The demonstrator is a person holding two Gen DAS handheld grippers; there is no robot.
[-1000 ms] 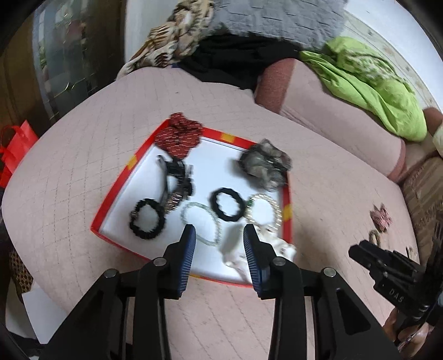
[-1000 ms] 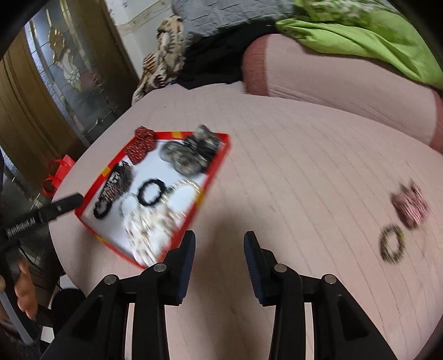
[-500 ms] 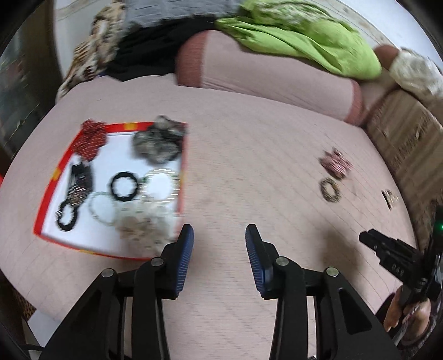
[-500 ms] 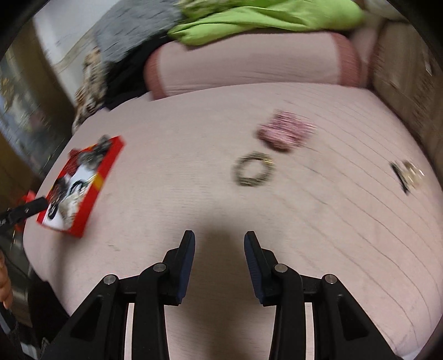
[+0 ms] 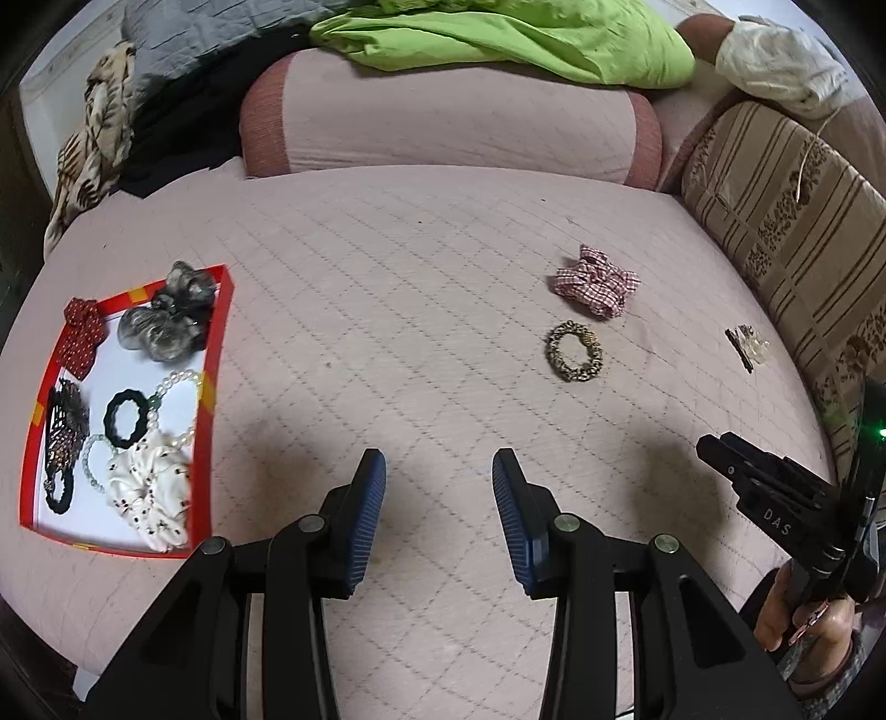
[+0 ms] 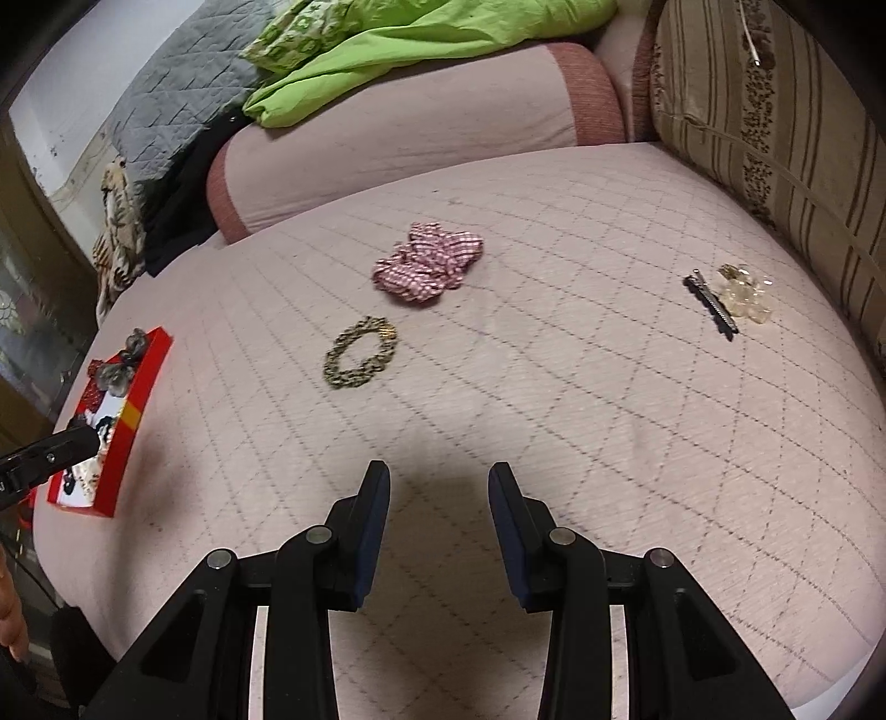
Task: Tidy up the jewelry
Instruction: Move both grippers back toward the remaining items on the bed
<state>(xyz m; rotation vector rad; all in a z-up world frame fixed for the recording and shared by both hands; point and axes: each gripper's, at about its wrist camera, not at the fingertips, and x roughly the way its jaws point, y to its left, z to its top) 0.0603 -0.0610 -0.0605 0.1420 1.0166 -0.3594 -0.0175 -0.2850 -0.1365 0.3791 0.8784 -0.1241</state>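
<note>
A red-rimmed white tray (image 5: 219, 354) (image 6: 143, 393) lies at the left of the pink quilted bed and holds several scrunchies, bead bracelets and a clip. Loose on the quilt lie a red checked scrunchie (image 5: 597, 281) (image 6: 429, 261), a leopard-print hair tie (image 5: 573, 351) (image 6: 360, 352) and a black clip with clear beads (image 5: 746, 344) (image 6: 730, 299). My left gripper (image 5: 438, 476) hovers open over bare quilt, right of the tray. My right gripper (image 6: 437, 487) is open too, nearer than the leopard tie, nothing between its fingers. It shows at the left view's right edge (image 5: 775, 487).
A pink bolster (image 5: 443, 122) with a green cloth (image 5: 509, 39) lies along the far side. A striped cushion (image 5: 797, 221) borders the right. Grey and patterned fabrics (image 5: 99, 138) are piled at the far left. A hand (image 5: 797, 620) holds the right gripper.
Both grippers have swung right, away from the tray. The tray has slid to the left of each view and the loose scrunchie, hair tie and clip have come into fuller view.
</note>
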